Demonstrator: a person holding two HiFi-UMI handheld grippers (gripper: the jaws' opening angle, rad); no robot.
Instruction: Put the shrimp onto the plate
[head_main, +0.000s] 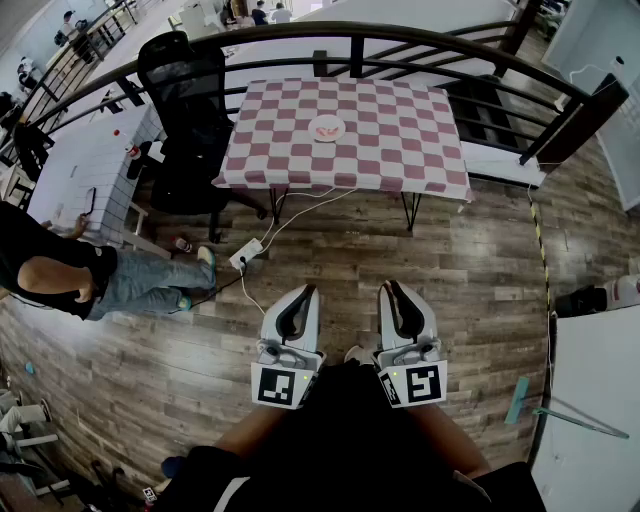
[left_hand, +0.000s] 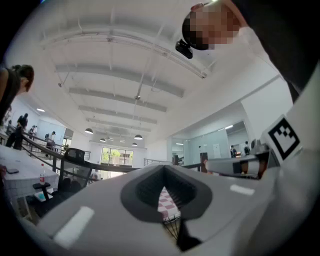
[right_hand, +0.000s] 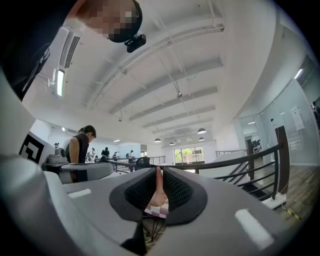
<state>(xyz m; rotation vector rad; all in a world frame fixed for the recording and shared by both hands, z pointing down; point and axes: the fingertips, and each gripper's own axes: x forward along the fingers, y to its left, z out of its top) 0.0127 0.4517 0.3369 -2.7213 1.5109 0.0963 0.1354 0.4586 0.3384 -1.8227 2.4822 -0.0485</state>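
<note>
Checkered table (head_main: 400, 140) taken as reference.
- Plate (head_main: 313, 129) is set near the middle of the table. A pinkish mark on it is too small to be identified.
- Both grippers are held well back from the table, over the wood floor (head_main: 470, 260), and aimed toward it.
- Left gripper (head_main: 309, 292): jaws brought together with nothing between them. The table's cloth is seen through the gap.
- Right gripper (head_main: 391, 289): jaws clamped on the shrimp (right_hand: 159, 196), a pale pink sliver pinched upright between them.
- The shrimp is judged light, soft and somewhat slick. A gently pressed mid-body hold is favoured, since the thin end is likely to slip or bend.
</note>
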